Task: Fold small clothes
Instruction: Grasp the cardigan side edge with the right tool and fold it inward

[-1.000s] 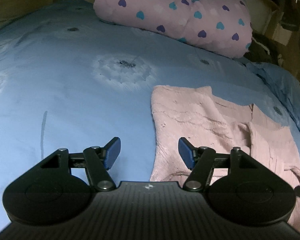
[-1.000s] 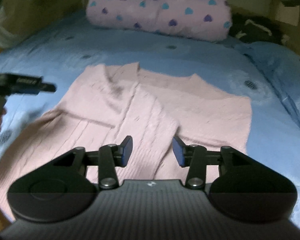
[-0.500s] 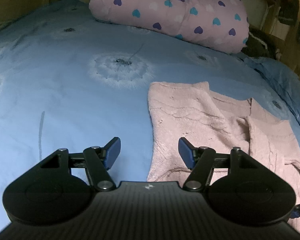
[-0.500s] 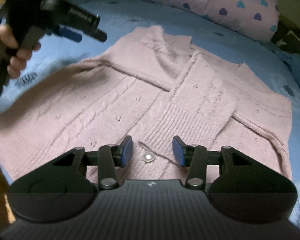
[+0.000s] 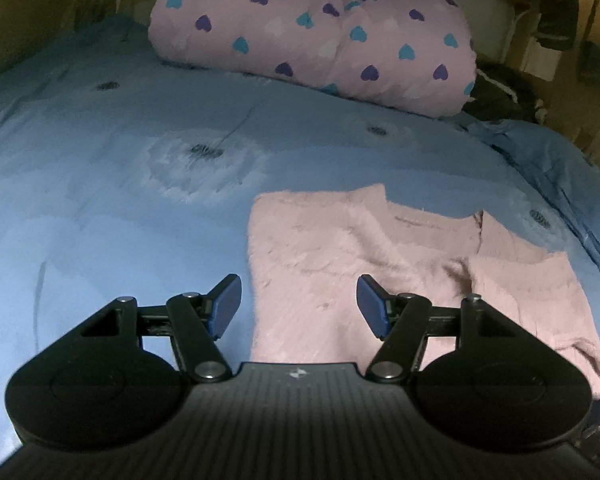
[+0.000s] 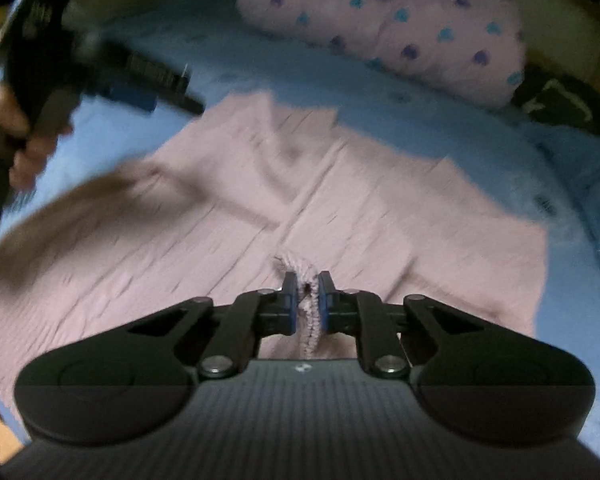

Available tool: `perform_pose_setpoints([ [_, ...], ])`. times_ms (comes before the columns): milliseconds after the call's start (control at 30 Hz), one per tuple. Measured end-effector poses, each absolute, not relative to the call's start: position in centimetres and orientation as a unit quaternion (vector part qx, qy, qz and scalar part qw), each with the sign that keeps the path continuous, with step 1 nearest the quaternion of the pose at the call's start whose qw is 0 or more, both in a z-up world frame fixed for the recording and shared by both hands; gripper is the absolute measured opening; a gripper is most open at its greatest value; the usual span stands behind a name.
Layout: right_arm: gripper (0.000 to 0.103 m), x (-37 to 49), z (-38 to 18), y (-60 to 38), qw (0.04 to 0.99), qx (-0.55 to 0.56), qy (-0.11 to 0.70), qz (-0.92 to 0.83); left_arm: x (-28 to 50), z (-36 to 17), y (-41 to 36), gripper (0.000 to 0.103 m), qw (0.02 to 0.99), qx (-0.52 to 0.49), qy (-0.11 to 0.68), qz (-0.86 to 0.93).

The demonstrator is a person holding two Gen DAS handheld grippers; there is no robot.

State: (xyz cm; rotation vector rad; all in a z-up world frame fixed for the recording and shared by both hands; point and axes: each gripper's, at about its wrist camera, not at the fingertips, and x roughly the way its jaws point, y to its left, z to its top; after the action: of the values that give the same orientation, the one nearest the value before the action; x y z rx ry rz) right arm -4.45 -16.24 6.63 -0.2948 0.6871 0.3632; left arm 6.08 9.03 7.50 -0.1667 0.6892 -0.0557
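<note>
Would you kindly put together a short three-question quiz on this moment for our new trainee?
1. True or false: the left gripper is open and holds nothing.
2. What is pinched in the right gripper?
A. the blue bedsheet
B. a fold of the pink cardigan
C. the heart-print duvet
3. Fill in: the cardigan lies on the bedsheet, and the rolled duvet sits ____ it, toward the head of the bed.

Key:
1. True: its jaws stand wide apart above the cardigan's edge.
2. B
3. beyond
</note>
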Motion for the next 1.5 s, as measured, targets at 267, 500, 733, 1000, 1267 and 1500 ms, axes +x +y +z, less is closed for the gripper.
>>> perform_pose_setpoints([
  [267, 0.013, -1.6, 11.8, -21.2, 0.951, -0.103, 0.27, 0.11, 7.5, 6.9, 7.7, 0.069, 0.935, -0.089, 0.342, -0.031],
  [500, 0.013, 0.6, 13.1, -24.9, 0.967, -0.054, 0.241, 0.059, 7.8, 6.6, 7.5, 0.069, 0.934, -0.082, 0.347, -0.028],
  [733, 0.013, 3.2, 11.0, -28.4, 0.976, -0.009, 0.216, -0.001, 10.5, 6.8, 5.9, 0.069, 0.936, -0.034, 0.349, 0.0],
  [1000, 0.007, 6.5, 7.7, -33.4, 0.966, 0.044, 0.239, -0.088, 12.6, 3.6, 6.1, 0.069, 0.932, -0.045, 0.358, 0.007],
  [1267, 0.009, 5.8, 6.5, -34.1, 0.957, 0.071, 0.274, -0.055, 12.6, 3.7, 5.9, 0.069, 0.934, -0.033, 0.355, 0.006],
  [1500, 0.009, 6.0, 4.4, -32.3, 0.937, 0.06, 0.344, 0.008, 12.4, 3.4, 5.9, 0.075, 0.935, -0.025, 0.354, 0.012],
])
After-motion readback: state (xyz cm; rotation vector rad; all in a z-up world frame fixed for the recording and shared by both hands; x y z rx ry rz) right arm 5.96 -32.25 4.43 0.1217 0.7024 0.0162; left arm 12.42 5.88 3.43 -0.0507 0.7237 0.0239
